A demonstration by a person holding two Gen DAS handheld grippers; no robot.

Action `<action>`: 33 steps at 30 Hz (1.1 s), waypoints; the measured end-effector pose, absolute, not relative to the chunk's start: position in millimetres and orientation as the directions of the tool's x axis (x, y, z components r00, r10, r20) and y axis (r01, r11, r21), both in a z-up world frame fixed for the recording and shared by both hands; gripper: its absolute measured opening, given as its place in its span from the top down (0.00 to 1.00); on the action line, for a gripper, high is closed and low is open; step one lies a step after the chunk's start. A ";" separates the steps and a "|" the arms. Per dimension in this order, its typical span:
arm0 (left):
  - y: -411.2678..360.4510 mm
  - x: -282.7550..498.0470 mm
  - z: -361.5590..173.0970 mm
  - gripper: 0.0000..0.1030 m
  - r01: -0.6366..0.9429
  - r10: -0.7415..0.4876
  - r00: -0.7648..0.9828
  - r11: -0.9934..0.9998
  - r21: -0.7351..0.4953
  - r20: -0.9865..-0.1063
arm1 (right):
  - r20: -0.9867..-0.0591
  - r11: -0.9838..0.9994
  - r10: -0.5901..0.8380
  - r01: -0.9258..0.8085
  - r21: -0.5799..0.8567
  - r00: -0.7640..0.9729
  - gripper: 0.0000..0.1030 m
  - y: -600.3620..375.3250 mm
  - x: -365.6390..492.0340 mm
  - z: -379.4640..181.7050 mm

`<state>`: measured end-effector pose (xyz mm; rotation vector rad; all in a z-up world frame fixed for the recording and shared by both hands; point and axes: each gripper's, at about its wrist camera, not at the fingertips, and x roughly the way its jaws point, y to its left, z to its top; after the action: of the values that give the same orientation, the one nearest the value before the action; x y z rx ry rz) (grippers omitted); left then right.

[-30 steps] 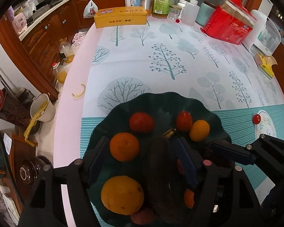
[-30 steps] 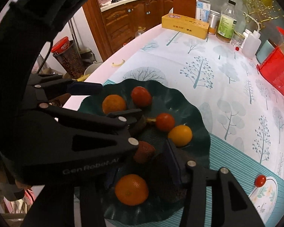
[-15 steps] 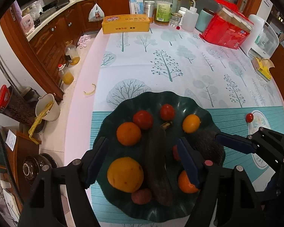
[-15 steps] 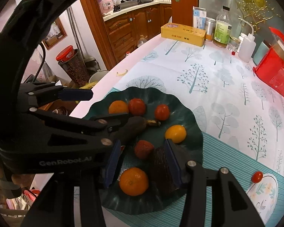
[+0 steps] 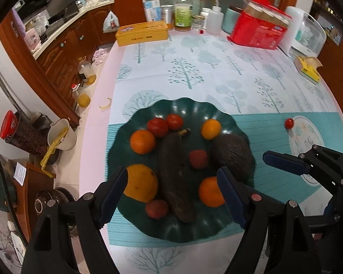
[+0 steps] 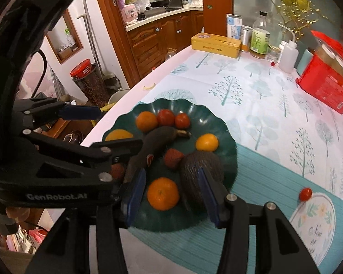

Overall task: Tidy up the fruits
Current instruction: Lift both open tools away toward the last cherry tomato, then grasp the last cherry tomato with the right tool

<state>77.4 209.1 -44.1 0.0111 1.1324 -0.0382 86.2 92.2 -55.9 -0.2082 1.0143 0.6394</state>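
Fruit — round glossy oranges point(image 5: 142, 141), smooth tomatoes point(image 5: 157, 127), bumpy lychees point(image 5: 197, 158), a long blackened banana point(image 5: 176, 178) and what looks like a rough dark avocado point(image 5: 232, 155) — lies in a scalloped green dish point(image 5: 194, 108) on the bench point(image 5: 217, 68), with left claw point(image 5: 171, 196) and right claw point(image 6: 171, 196) both wide open and empty above it.

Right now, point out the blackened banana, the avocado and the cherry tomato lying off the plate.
blackened banana point(image 5: 175, 175): left wrist view, middle of its dark body.
avocado point(image 5: 232, 154): left wrist view, centre of its rough skin.
cherry tomato point(image 6: 305, 193): right wrist view, centre of its red skin.
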 end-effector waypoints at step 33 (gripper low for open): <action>-10.4 158.0 -39.4 0.12 0.224 -0.104 0.442 0.975 -0.003 -0.891 | -0.845 0.947 0.236 -0.310 0.088 0.479 0.53 -133.6 165.3 -82.0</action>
<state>158.0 -10.4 -39.4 0.1213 1.0952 -0.2044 165.3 -133.6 -82.0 -0.0805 1.0178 0.3335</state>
